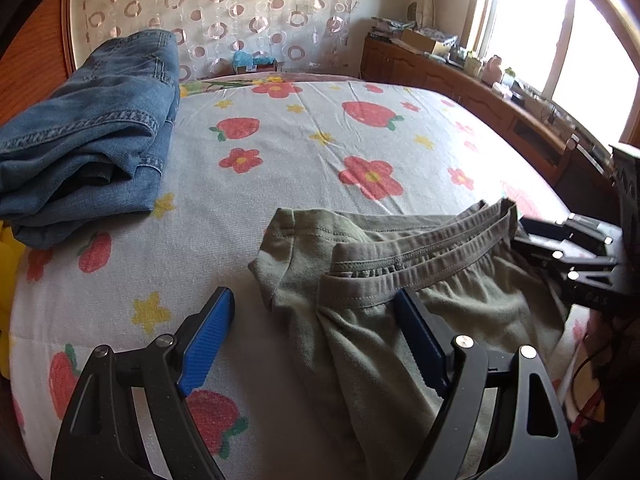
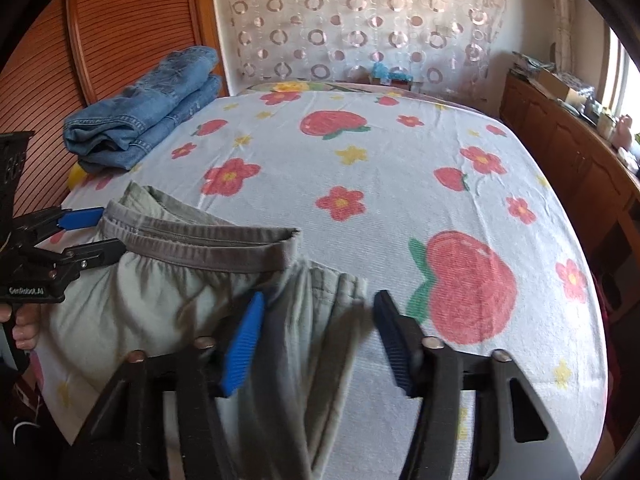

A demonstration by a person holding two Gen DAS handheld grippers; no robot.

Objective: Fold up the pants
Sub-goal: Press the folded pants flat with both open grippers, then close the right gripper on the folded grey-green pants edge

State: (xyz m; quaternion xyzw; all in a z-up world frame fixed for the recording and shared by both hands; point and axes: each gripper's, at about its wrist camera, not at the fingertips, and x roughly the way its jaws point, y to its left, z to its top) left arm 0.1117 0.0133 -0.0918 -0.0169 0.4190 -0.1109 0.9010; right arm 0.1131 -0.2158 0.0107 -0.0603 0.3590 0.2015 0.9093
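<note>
The pants (image 1: 400,320) run off the bottom edge in both views, so their legs cannot be seen. The jeans (image 1: 84,132) are cut by the left edge in the left view. The right tongs (image 1: 532,236) have their tips hidden behind the waistband there. Clutter on the cabinet (image 1: 460,76) is too small to tell.

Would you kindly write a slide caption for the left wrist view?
Open left gripper straddling olive pants on a strawberry-print bed sheet, folded jeans behind.
</note>
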